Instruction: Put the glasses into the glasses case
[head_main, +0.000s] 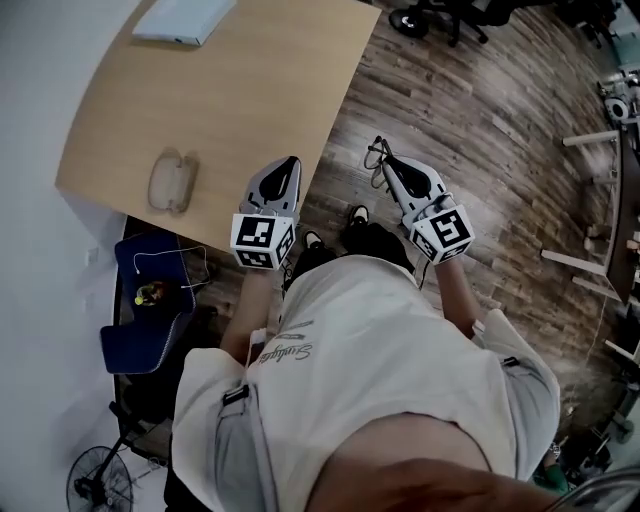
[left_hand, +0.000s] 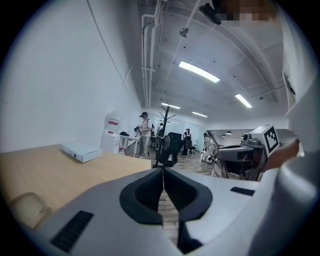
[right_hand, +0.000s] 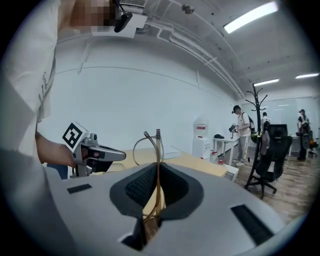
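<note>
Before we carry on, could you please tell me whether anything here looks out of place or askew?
Nothing looks spilled or damaged. The only oddity: the glasses are pinched in the right tool out over the floor, off the table, while the glasses case lies near the table's edge.

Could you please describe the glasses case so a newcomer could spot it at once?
Start at the light wooden table in the head view's upper left. Near its front edge, left of the left hand-held gripper, lies the glasses case: a small, rounded, translucent shell, unlike the flat white box at the table's far end.
</note>
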